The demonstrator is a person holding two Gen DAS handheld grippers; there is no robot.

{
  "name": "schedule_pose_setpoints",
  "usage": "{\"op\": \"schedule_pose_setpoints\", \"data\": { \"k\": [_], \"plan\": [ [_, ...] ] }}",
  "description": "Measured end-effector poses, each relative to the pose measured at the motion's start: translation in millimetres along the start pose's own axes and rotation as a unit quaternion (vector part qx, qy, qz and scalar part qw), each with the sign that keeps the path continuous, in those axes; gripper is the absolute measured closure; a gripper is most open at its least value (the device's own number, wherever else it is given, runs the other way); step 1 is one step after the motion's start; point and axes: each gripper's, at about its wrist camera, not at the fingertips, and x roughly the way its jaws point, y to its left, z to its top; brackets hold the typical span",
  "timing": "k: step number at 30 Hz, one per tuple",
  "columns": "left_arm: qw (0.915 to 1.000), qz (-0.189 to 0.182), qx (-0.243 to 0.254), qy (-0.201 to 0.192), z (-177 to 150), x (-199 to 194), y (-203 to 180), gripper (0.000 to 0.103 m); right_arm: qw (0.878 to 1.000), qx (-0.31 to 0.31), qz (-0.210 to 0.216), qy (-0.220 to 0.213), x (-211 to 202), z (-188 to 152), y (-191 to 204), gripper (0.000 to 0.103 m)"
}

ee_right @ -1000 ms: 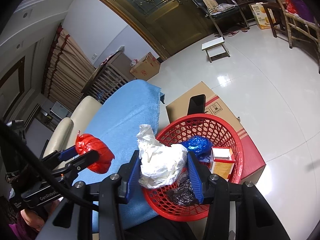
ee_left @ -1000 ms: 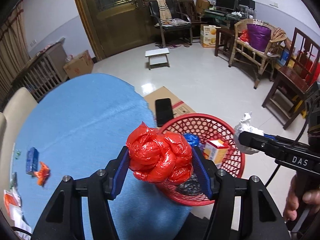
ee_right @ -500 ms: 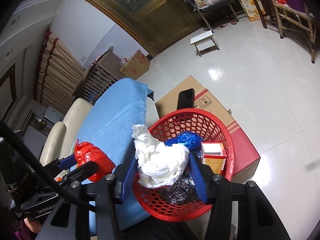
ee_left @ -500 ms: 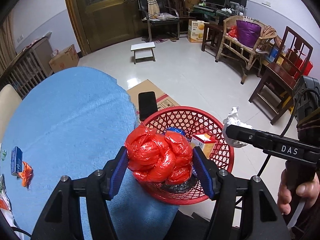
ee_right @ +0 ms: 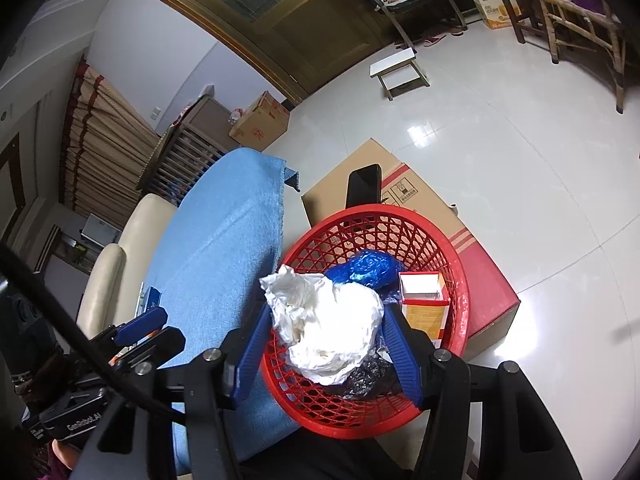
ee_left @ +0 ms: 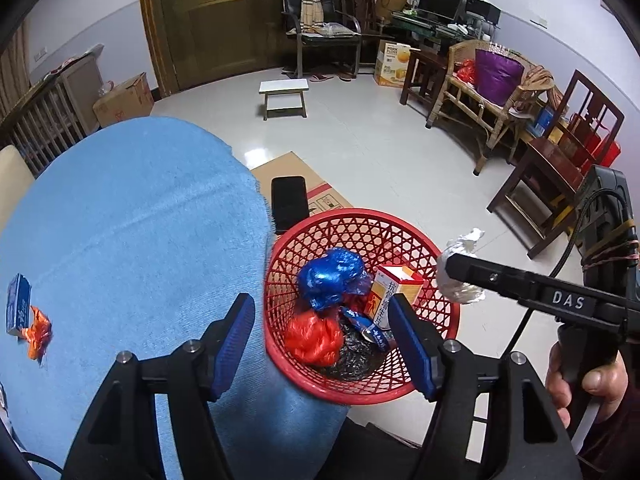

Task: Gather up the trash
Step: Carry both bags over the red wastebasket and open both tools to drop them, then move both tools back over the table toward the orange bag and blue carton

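A blue cloth (ee_left: 132, 232) covers the table; the red basket (ee_left: 400, 236) stands beside it on a cardboard box (ee_right: 436, 216). Only your left wrist view shows the red bag (ee_left: 314, 336) lying in the basket, and the scraps (ee_left: 28, 320) left on the cloth. Your left gripper (ee_left: 322, 340) is opening, jaws well apart and holding nothing. Your right gripper (ee_right: 324, 340) is opening too; the white wad (ee_right: 332, 320) sits between its jaws above the basket, touching both pads.
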Motion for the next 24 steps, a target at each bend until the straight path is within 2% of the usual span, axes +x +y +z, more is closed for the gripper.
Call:
{"op": "schedule_pose_setpoints", "data": {
  "k": [3, 5, 9, 15, 19, 24],
  "plan": [
    [0.9999, 0.007, -0.011, -0.006, -6, -5, 11, 0.033, 1.000, 0.001, 0.000, -0.001, -1, 2, 1, 0.041],
    [0.9996, 0.014, -0.023, -0.007, -10, -8, 21, 0.033, 1.000, 0.001, 0.003, -0.001, -2, 2, 4, 0.034],
    [0.9983, 0.034, -0.044, -0.015, -21, -17, 40, 0.033, 1.000, 0.000, 0.014, -0.007, -4, 3, 12, 0.032],
    [0.9939, 0.069, -0.079, -0.034, -45, -38, 76, 0.033, 1.000, -0.014, 0.007, -0.013, -3, 5, 31, 0.031],
    [0.9872, 0.107, -0.107, -0.050, -71, -56, 107, 0.033, 1.000, -0.027, 0.002, -0.006, 1, 2, 45, 0.031],
    [0.9714, 0.170, -0.161, -0.040, -121, -73, 157, 0.033, 0.998, -0.057, 0.004, 0.018, 18, -2, 72, 0.031]
  ]
}}
